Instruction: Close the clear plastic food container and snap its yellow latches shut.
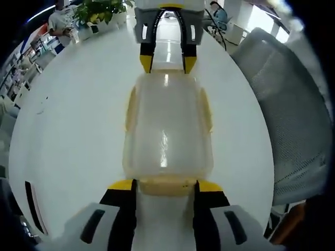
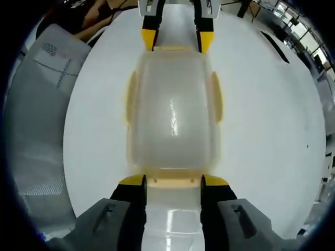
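around my work i see a round white table [image 1: 78,130], with a grey mesh office chair [image 1: 293,120] drawn up at its edge in the left gripper view and the same kind of chair back [image 2: 42,130] at the table's edge in the right gripper view. past the far rim of the table there is a potted plant [image 1: 99,10] and a person [image 1: 60,21] beside it. nothing lies on the table between me and the job.

the clear plastic food container [image 1: 167,125] lies flat on the table with its lid on, and i face it from both ends. my left gripper [image 1: 165,187] has its yellow-tipped jaws spread, one to each side of the yellow latch [image 1: 166,185] at the near end, close against it. my right gripper [image 2: 173,181] is spread the same way about the opposite end latch [image 2: 172,180]. each gripper appears at the far end of the container in the other's view. the side latches [image 1: 207,110] lie along the long walls; whether they are snapped i cannot tell.
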`<state>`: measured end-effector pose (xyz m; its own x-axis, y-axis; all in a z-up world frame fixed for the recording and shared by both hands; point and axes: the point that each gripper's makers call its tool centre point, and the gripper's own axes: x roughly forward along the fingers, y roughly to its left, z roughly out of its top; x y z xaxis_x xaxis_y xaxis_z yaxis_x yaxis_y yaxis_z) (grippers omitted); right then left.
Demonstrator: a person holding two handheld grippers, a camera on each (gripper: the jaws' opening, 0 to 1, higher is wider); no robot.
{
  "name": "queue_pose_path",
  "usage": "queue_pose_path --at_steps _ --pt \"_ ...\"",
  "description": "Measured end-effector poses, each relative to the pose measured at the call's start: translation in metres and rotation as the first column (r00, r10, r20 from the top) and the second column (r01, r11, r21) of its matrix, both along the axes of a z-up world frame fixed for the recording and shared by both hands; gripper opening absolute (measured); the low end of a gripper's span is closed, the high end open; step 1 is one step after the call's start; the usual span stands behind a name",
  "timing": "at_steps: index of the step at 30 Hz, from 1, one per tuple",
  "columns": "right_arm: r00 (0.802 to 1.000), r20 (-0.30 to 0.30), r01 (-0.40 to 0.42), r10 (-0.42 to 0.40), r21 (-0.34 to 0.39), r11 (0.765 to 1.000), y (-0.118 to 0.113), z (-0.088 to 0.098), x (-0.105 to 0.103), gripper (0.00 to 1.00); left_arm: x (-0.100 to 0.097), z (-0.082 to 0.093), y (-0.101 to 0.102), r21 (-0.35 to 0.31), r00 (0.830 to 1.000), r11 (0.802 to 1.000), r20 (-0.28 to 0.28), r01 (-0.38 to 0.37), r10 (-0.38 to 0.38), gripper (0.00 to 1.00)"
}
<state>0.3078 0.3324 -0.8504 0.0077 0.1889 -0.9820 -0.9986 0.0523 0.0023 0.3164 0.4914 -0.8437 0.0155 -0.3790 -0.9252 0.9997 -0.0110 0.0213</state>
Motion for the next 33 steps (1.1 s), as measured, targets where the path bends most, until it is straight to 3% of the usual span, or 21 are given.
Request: queue_pose_path --at_steps 1,12,19,25,33 --pt "0.999 0.003 -0.034 0.034 -0.003 0.999 0.0 0.0 0.0 0.36 -0.001 0.0 -0.001 -0.006 1.0 1.0 -0.002 -0.013 0.013 0.33" --pt "0.999 0.007 -0.031 0.031 0.016 0.999 -0.001 0.0 -0.002 0.36 -0.002 -0.001 -0.002 -0.001 1.0 1.0 -0.001 0.004 -0.004 0.33" --pt "0.999 -0.008 -0.037 0.037 0.007 0.999 0.0 0.002 -0.002 0.36 -0.003 0.0 0.0 -0.03 1.0 1.0 -0.002 0.003 -0.003 0.33" --pt "0.999 -0.028 -0.029 0.031 0.063 0.998 0.012 0.011 -0.005 0.36 -0.006 0.001 0.014 -0.006 1.0 1.0 0.0 -0.008 0.008 0.33" --pt "0.998 -0.032 -0.044 0.048 0.094 0.995 0.016 0.027 -0.009 0.36 -0.012 0.02 0.018 -0.029 1.0 0.999 -0.016 -0.028 0.027 0.33"
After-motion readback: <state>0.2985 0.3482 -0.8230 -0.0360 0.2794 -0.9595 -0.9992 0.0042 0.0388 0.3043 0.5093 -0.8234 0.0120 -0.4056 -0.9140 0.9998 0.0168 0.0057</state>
